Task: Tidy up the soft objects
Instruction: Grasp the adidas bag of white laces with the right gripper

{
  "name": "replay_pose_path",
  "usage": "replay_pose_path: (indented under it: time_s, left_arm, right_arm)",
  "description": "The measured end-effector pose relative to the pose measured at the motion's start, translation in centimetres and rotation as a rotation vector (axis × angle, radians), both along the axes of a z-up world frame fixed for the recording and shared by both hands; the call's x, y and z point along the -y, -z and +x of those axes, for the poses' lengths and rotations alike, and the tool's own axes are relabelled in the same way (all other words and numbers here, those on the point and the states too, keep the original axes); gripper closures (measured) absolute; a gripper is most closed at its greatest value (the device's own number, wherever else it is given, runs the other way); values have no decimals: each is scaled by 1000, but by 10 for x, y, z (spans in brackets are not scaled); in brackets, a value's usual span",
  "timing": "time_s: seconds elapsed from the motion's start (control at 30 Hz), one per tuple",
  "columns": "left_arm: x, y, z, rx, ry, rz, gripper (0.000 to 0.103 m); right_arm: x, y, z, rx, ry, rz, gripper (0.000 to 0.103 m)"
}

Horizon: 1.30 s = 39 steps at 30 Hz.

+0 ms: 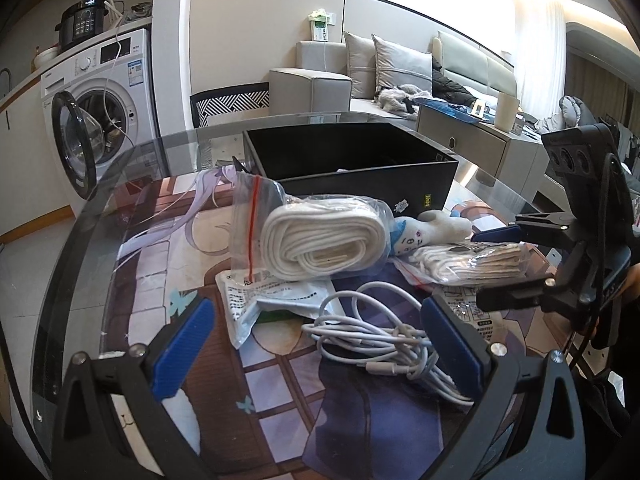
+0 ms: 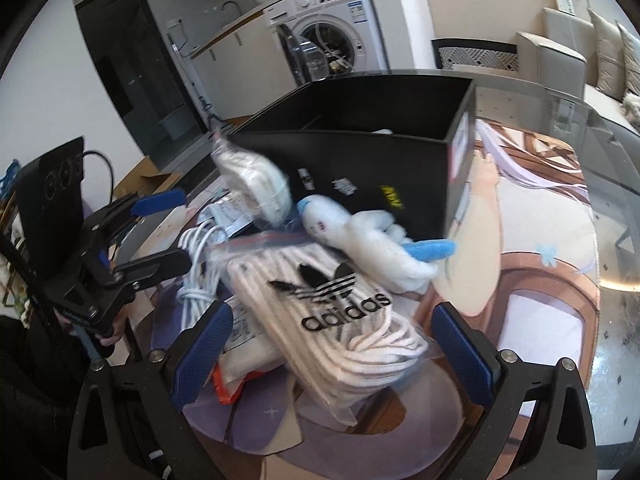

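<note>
A bagged roll of white cloth (image 1: 324, 244) lies in front of the black box (image 1: 352, 172). A white-and-blue plush toy (image 1: 428, 230) and a bagged adidas bundle of white socks (image 1: 472, 262) lie to its right. A white cable (image 1: 384, 336) lies between the fingers of my open, empty left gripper (image 1: 320, 344). My right gripper (image 2: 332, 344) is open and empty just above the adidas bag (image 2: 332, 312). The plush (image 2: 372, 240) lies beyond it, against the box (image 2: 360, 160). The cloth roll (image 2: 256, 184) and the cable (image 2: 196, 264) show at left.
The things lie on a printed mat (image 1: 208, 232) on a round glass table (image 1: 132, 160). A printed plastic packet (image 1: 276, 300) lies under the roll. A washing machine (image 1: 104, 96) stands far left, a sofa (image 1: 400, 76) behind.
</note>
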<state>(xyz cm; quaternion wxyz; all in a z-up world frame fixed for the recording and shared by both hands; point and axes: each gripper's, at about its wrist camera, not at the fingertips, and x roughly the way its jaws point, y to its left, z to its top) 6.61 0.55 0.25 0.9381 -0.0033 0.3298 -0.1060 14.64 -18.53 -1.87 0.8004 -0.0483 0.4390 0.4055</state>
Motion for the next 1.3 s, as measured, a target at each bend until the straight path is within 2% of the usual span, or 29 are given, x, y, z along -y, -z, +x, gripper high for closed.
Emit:
replay_pose_path:
  time_s: [0.17,0.4,0.7,0.97,1.3]
  left_arm:
    - [-2,0,0,5,2,-4,0]
    - [-5,-1,-3,15,0,-15,0]
    - [-5,0,-3,9,4,-25,0]
    - [-5,1,-3,7,5,-29,0]
    - [-4,2,-3,7,4,-29,0]
  right_arm:
    - [1,0,-7,-20,-32,24,17]
    - [4,0,-7,-46,-48,62,18]
    - [-7,1,5,-51,-64,40,18]
    - [-15,1,4,-38,-105,26,38]
    - [-11,-1,-5,-2,-92,47,53]
